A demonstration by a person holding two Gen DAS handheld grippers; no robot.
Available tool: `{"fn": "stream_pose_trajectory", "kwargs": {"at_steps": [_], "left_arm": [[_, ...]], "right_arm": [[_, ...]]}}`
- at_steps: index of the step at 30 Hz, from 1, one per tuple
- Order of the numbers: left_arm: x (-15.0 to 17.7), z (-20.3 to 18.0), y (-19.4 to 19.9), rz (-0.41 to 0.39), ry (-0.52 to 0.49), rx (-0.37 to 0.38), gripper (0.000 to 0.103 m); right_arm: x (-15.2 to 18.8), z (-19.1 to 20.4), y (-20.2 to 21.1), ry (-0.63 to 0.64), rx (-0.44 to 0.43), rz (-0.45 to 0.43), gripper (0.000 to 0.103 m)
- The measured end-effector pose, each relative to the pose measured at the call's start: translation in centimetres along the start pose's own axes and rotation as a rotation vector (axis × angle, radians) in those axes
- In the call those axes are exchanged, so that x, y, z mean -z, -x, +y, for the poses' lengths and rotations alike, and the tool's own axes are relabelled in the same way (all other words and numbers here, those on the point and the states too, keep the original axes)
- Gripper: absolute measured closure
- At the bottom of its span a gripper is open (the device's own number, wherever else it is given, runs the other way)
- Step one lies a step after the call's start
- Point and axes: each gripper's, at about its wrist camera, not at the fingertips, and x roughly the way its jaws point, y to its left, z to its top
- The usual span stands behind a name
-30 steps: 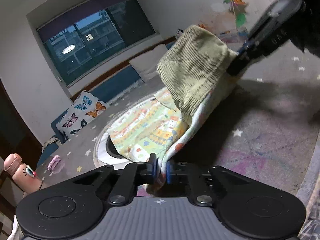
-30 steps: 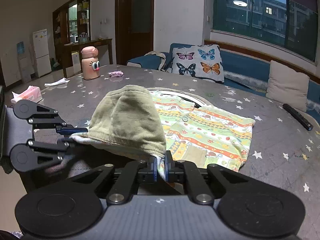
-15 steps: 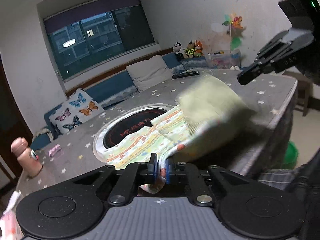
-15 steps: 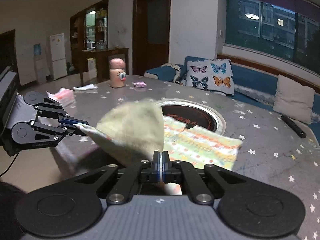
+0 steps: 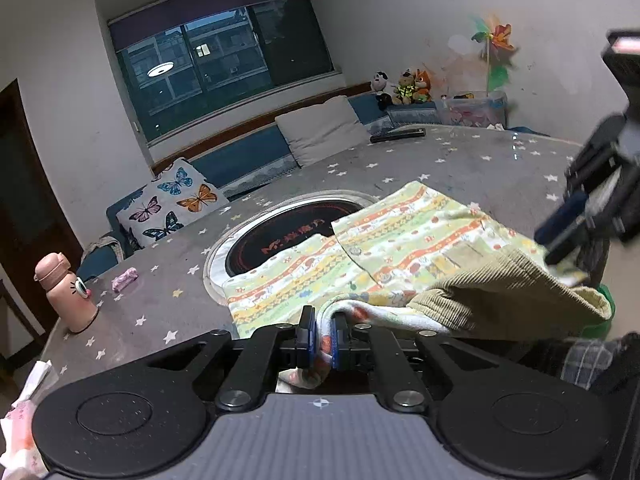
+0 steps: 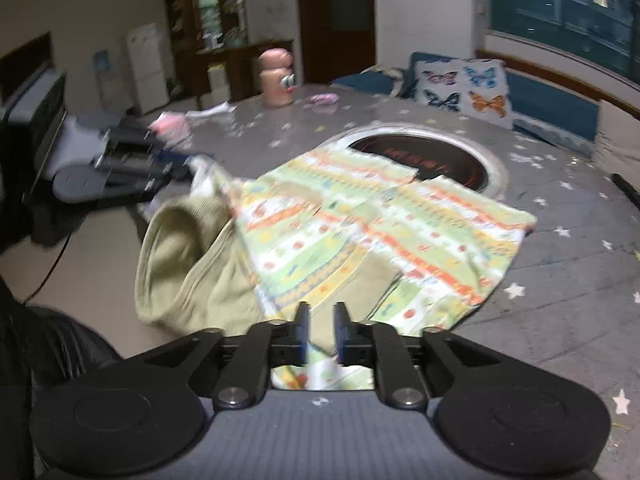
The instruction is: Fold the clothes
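Patterned garment (image 6: 380, 232) is shown spread on the counter (image 5: 460, 160), its olive corduroy part (image 5: 500, 292) overhanging the near edge. A hem is pinched by the left hand-held gripper (image 5: 322, 334); the right hand-held gripper (image 6: 321, 330) is parted, fabric lying between. Soft, light cloth is best taken at hems. Open room is seen beyond.

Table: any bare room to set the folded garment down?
Bare starred table right of the garment, toward the remote. Also between the pink bottle and inset cooktop. Crowded: near edge, where garment and both grippers sit.
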Motion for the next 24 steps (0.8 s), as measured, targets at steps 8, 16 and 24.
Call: {"fn": "stream_pose_trajectory", "kwargs": {"at_steps": [8, 16, 24], "left_arm": [[-1.7, 1.6, -1.8, 0.019, 0.069, 0.019, 0.095], [-2.0, 2.6, -2.1, 0.027, 0.092, 0.021, 0.095], [-1.2, 1.7, 4.1, -0.026, 0.047, 0.040, 0.096]], "right_arm": [[0.1, 2.9, -1.0, 0.177, -0.029, -0.003, 0.055], [-0.3, 4.5, -4.0, 0.250, 0.033, -0.033, 0.087], [-1.7, 3.7, 0.7, 0.198, -0.005, -0.082, 0.096]]}}
